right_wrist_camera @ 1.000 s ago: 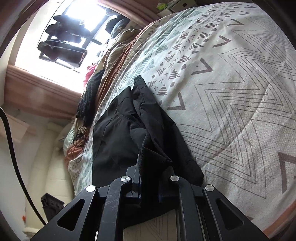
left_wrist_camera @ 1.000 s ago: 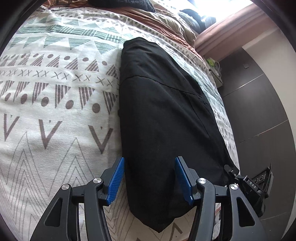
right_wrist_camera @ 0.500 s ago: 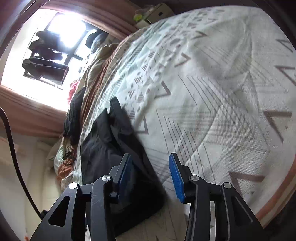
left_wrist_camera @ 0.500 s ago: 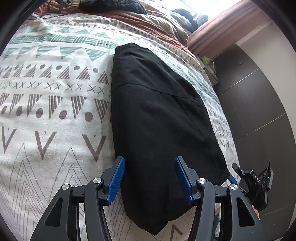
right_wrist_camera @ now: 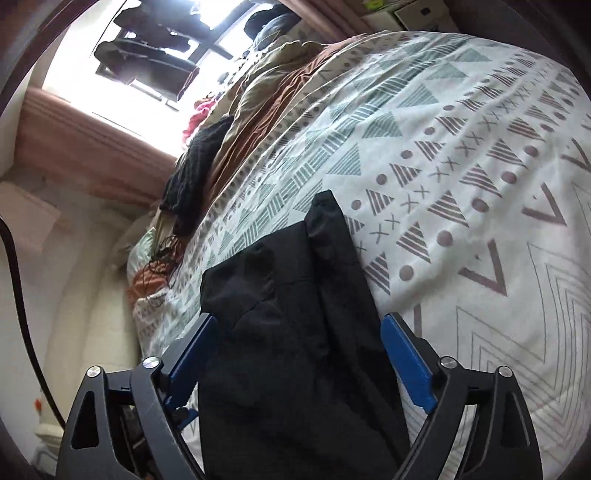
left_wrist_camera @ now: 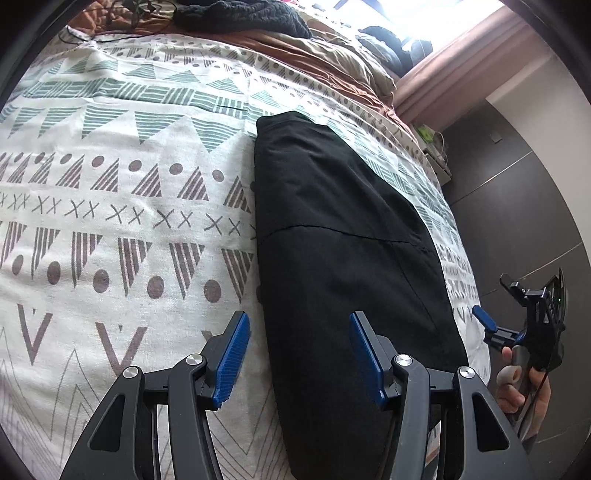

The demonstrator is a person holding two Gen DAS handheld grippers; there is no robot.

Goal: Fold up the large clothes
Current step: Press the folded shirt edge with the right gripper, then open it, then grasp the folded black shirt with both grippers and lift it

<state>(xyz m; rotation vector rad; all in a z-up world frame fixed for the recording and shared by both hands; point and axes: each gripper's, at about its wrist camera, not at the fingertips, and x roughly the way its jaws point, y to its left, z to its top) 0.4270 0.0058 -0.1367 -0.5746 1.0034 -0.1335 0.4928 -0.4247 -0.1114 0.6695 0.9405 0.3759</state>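
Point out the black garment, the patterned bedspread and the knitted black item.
black garment point(left_wrist_camera: 343, 236): left wrist view, middle of its flat top layer.
patterned bedspread point(left_wrist_camera: 122, 184): left wrist view, bare triangle-print area.
knitted black item point(left_wrist_camera: 243, 14): left wrist view, its middle.

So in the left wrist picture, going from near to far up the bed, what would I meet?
Left gripper with open blue pads → folded black garment on the patterned bedspread → rumpled brown blanket → black knitted item → bright window.
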